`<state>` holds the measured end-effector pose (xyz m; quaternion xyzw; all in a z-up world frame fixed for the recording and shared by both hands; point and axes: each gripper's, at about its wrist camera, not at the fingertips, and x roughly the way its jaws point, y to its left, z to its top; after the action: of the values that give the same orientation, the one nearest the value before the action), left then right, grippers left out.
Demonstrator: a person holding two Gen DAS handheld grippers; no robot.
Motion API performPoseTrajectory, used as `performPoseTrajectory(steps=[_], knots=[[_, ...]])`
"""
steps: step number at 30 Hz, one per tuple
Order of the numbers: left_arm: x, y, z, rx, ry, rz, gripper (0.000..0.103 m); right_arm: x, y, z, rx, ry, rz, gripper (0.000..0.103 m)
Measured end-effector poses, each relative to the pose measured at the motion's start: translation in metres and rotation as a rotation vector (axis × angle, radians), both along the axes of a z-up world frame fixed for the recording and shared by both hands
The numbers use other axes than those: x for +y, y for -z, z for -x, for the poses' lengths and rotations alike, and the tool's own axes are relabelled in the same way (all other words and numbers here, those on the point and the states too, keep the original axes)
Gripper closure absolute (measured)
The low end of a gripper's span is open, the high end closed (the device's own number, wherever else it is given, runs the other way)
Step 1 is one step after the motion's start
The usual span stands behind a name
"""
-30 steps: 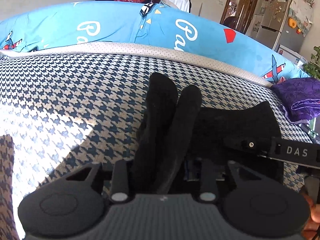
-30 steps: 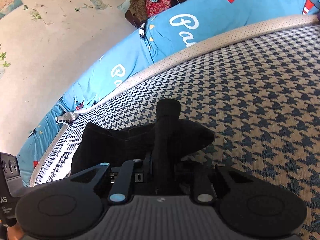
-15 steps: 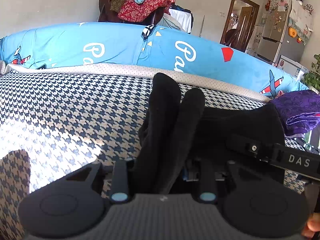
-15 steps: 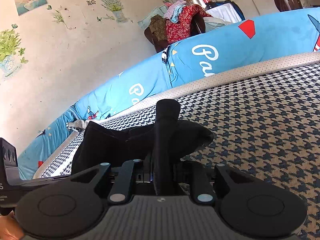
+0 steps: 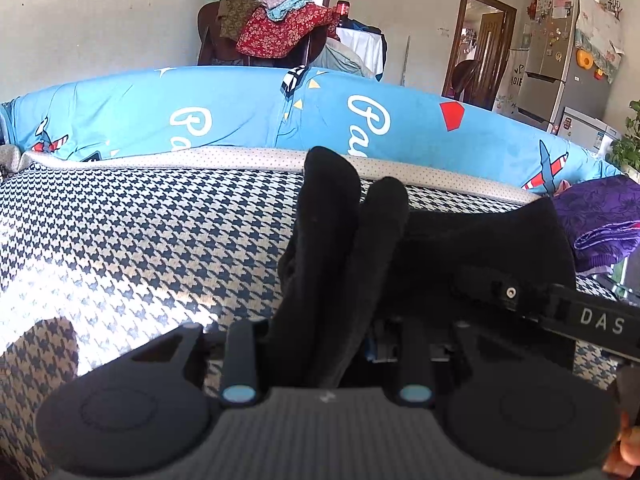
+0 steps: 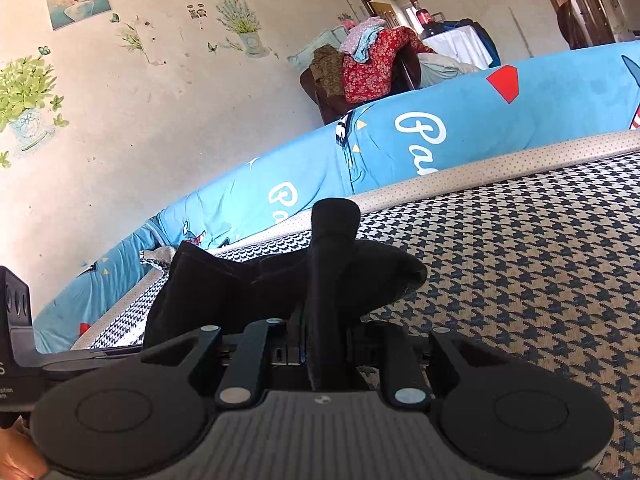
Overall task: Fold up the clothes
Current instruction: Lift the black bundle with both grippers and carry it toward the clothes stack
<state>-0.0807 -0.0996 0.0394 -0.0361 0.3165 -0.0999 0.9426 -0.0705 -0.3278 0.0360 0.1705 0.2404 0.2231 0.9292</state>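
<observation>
Both grippers up off the bed with one black garment (image 5: 480,240) strung between them. Left gripper (image 5: 352,200) jaws clenched on a bunched edge of the cloth, fabric wrapped right over both fingers. Right gripper (image 6: 334,216) jaws pressed together too, grasping the other edge, black cloth draped around them and sagging to the left in the right wrist view. Garment (image 6: 224,284) lifted above the houndstooth bedcover (image 5: 140,240), spreading flat and dark toward the far gripper in each view. Hard to tell what kind of clothing, just plain black fabric. Right gripper's body reading "DAS" (image 5: 600,322) poking in from the right edge of the left wrist view, a bit of a hand visible at the lower corner.

Beyond the bedcover, a dotted beige border, then a rolled blue quilt (image 5: 240,112) with white lettering and little planes. Purple cloth (image 5: 600,216) heaped at the right end of the bed, just beside the garment's far corner. Chair piled with clothes (image 5: 276,28) behind the quilt, fridge (image 5: 560,48) off to the right by a doorway. Flower stickers (image 6: 240,24) on the wall in the right wrist view.
</observation>
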Motion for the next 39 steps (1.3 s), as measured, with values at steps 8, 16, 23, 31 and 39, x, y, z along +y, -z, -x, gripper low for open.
performPoseTrajectory(steps=[8,16,23,31,39], knots=[[-0.003,-0.002,0.001,-0.013,-0.002,-0.015,0.072,-0.002,-0.002,0.001,-0.010,0.007,-0.005,0.085],[-0.003,-0.005,0.003,-0.020,-0.012,-0.021,0.072,-0.002,-0.005,0.002,-0.021,0.007,-0.003,0.085],[-0.007,-0.010,0.003,-0.036,-0.011,-0.026,0.072,-0.002,-0.008,0.004,-0.039,0.008,-0.006,0.085],[-0.011,-0.017,0.002,-0.052,-0.010,-0.029,0.072,-0.005,-0.014,0.004,-0.058,0.016,-0.011,0.085],[-0.030,-0.029,-0.010,-0.087,0.015,-0.044,0.071,-0.016,-0.025,0.001,-0.096,0.042,0.000,0.085]])
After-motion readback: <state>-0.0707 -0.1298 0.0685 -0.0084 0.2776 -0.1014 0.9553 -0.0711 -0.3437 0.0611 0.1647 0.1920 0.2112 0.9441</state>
